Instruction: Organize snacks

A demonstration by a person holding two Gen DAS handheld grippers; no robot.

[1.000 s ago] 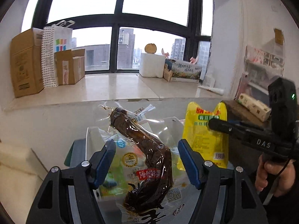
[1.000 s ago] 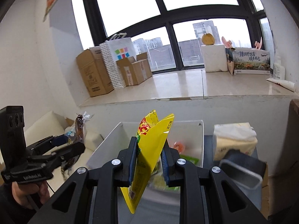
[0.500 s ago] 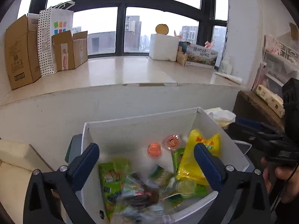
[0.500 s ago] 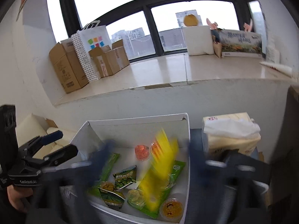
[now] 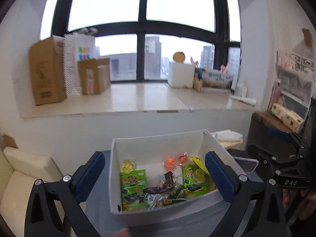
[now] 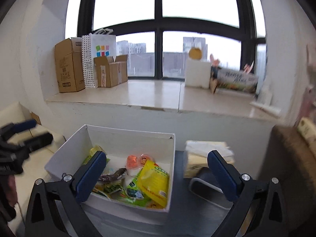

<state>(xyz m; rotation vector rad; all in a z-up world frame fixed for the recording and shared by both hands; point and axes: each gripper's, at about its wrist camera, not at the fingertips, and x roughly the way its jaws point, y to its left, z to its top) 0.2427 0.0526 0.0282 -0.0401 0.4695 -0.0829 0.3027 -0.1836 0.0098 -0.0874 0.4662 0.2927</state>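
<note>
A white box [image 5: 158, 144] [image 6: 128, 136] holds several snacks: green packets [image 5: 133, 185], a dark brown packet [image 5: 160, 187] [image 6: 112, 174], a yellow bag [image 6: 154, 181] [image 5: 198, 161] and small jelly cups [image 5: 170, 163] [image 6: 132, 160]. My left gripper [image 5: 156, 177] is open and empty, held above and in front of the box. My right gripper [image 6: 156, 175] is open and empty, also above the box's near side. The right gripper shows at the right of the left wrist view [image 5: 284, 158]. The left gripper shows at the left of the right wrist view [image 6: 19, 138].
A tissue box [image 6: 205, 158] and a white-rimmed grey tray [image 6: 205, 189] sit right of the box. A cream sofa [image 5: 23, 169] is on the left. The window sill [image 6: 158, 94] behind carries cardboard boxes [image 6: 67, 65] and a paper bag [image 6: 98, 57]. Shelves [image 5: 292, 86] stand at the right.
Both grippers opened and let go of their snacks: the dark brown packet and the yellow bag now lie in the box. Both grippers have pulled back from the box.
</note>
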